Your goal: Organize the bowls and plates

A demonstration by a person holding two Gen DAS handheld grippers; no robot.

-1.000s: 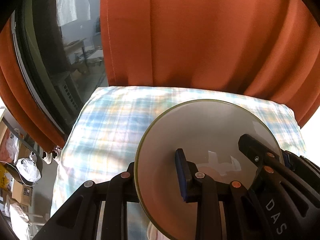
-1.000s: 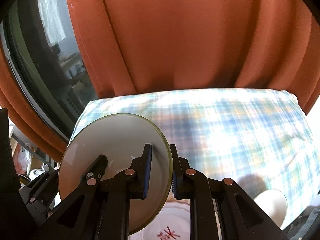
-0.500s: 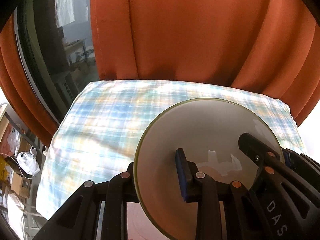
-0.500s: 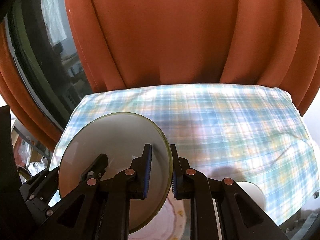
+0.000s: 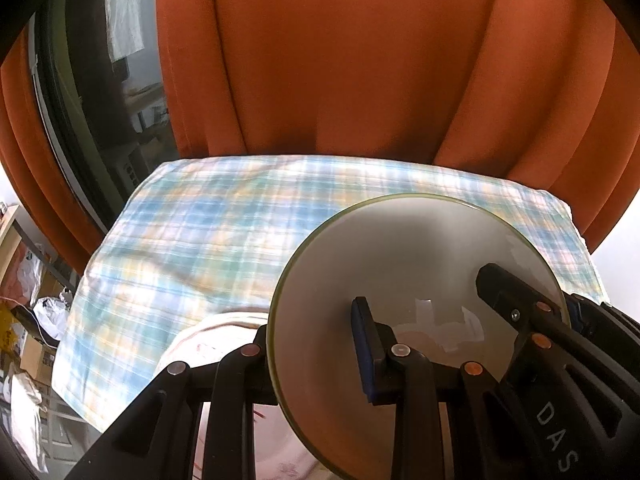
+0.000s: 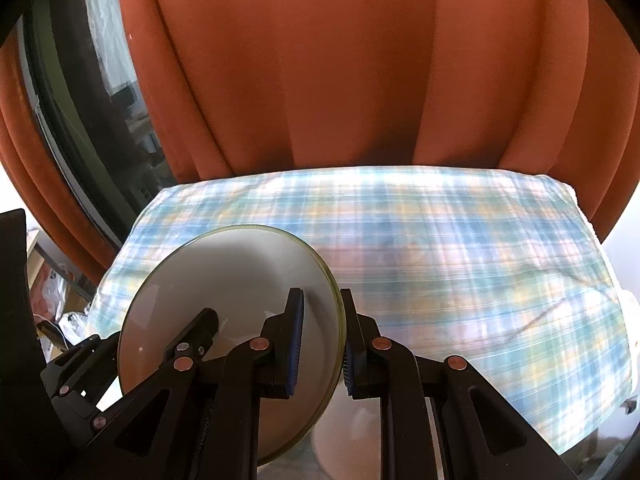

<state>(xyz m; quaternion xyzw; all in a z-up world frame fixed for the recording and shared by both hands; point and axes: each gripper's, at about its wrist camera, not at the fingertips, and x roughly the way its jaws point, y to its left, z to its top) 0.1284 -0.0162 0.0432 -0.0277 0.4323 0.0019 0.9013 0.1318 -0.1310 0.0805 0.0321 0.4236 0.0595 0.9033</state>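
Both views now take in more of the plaid cloth [image 6: 460, 264] than a second ago, and the patterned plate [image 5: 208, 340] below has slid into sight. One round, smooth, olive-rimmed plate [image 5: 416, 280] hangs above the soft, wrinkled cloth, its opposite rims clamped by the left gripper [image 5: 316, 364] and right gripper [image 6: 322, 348]. Uneven hand motion could twist the glossy rim loose, dropping it on the crockery beneath.

A plaid tablecloth [image 6: 460, 248] covers the table, a patterned plate [image 5: 208, 344] resting on it.
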